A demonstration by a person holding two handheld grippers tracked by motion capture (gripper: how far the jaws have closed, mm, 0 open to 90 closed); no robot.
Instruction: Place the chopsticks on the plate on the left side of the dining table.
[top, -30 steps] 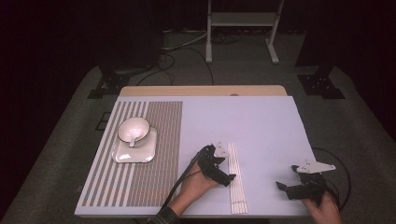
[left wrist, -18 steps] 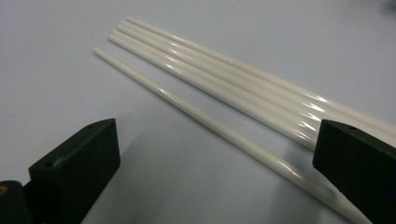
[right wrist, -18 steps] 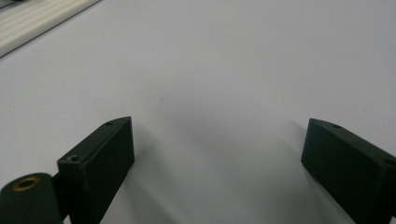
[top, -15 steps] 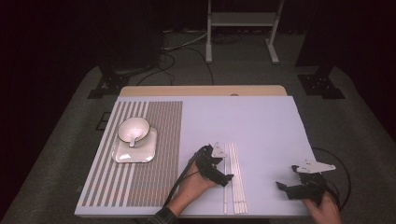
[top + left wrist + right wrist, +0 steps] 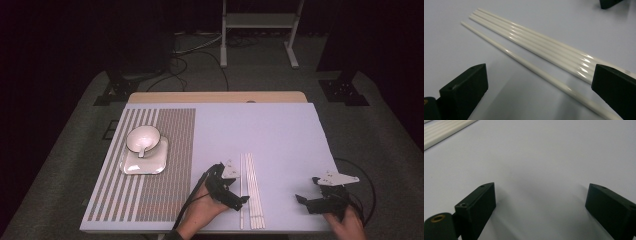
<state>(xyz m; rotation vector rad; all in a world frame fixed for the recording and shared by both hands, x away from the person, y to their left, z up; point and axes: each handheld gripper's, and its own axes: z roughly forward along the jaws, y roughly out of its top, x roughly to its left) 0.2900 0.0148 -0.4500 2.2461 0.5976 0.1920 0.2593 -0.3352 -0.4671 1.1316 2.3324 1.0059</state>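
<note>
step: left gripper [image 5: 239, 197] lining up on white chopsticks [image 5: 252, 190], jaws wide (nothing held)
location: sticks lie on white table [image 5: 280, 135] near front edge, single stick [image 5: 536, 68] split off beside the bunch
next: probably lower, straddle that single stick, close
right gripper [image 5: 304, 201]: idle, jaws wide, well apart
count: 5 sticks; 1 bowl [image 5: 143, 139]; 1 plate [image 5: 145, 161]

Between the white chopsticks [image 5: 251, 190] and the right gripper [image 5: 306, 201] lies a wide bare stretch of white table [image 5: 280, 135]. The left gripper [image 5: 239, 201] crowds the sticks' near end. The bowl [image 5: 143, 139] on its plate [image 5: 145, 161] stands well apart, far left.
</note>
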